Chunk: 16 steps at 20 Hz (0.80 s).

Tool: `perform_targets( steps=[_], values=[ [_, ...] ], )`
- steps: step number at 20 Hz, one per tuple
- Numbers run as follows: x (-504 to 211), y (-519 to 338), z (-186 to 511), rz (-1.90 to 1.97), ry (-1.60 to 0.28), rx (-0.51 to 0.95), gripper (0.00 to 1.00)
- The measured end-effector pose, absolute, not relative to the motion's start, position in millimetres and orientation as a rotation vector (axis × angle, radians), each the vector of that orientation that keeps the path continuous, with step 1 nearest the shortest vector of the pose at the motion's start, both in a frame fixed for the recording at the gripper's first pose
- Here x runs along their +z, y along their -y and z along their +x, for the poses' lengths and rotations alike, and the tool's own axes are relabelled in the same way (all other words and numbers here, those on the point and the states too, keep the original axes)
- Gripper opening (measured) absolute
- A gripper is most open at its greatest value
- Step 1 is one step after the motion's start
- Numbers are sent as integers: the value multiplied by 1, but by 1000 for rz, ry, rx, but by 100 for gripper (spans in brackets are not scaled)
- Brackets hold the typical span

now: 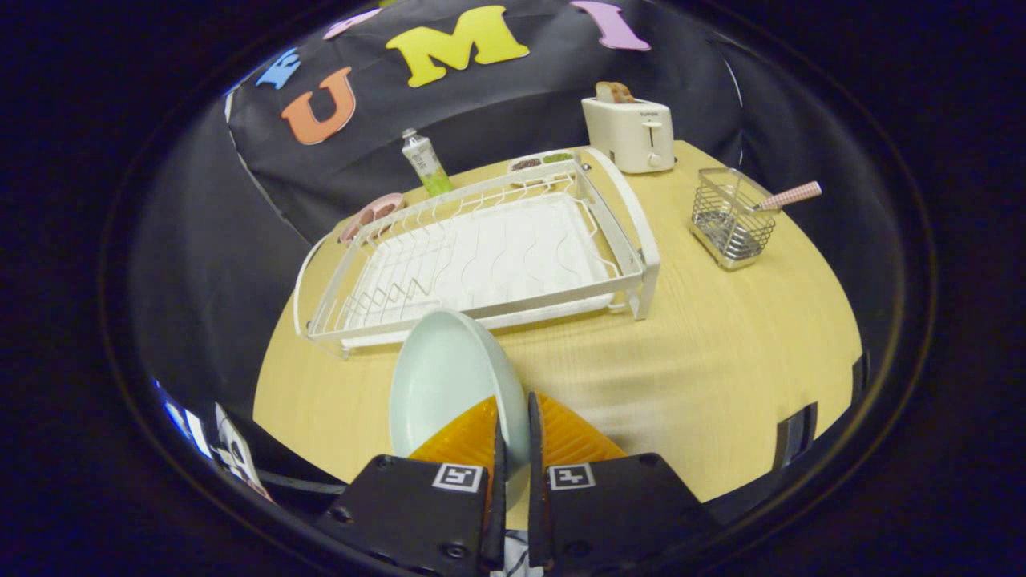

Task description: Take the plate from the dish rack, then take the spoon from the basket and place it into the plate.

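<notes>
Claw [513,429] clamped on the rim of a smooth pale-green plate [445,385], ribbed orange fingers [469,437] either side, above the wood-grain counter [705,361]. White wire dish rack [481,256] lies beyond; the checked-handled spoon [789,196] rests in the steel mesh basket [731,218].

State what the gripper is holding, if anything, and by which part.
The gripper holds the pale plate, its two fingers pinching the plate's rim at the near edge, one on each face.

Black tool [513,417] body, ribbed orange fingers [461,437], square white markers, possibly small screws.
</notes>
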State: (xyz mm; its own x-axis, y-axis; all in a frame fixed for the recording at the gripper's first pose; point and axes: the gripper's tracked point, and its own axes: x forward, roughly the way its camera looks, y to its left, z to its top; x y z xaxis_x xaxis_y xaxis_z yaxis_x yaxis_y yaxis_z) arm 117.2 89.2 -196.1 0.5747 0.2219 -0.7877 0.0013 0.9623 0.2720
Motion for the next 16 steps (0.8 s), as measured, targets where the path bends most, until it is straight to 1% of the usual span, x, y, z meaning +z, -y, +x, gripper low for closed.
perform_targets(
  steps=[4,8,13,15,16],
  values=[
    [-217,-51,113,389,-938,166,17],
    [-238,-28,113,404,-938,213,17],
    [-245,-21,116,350,-910,250,23],
    [-242,-19,121,308,-849,263,26],
    [-243,-13,125,266,-815,247,27]
  ],
)
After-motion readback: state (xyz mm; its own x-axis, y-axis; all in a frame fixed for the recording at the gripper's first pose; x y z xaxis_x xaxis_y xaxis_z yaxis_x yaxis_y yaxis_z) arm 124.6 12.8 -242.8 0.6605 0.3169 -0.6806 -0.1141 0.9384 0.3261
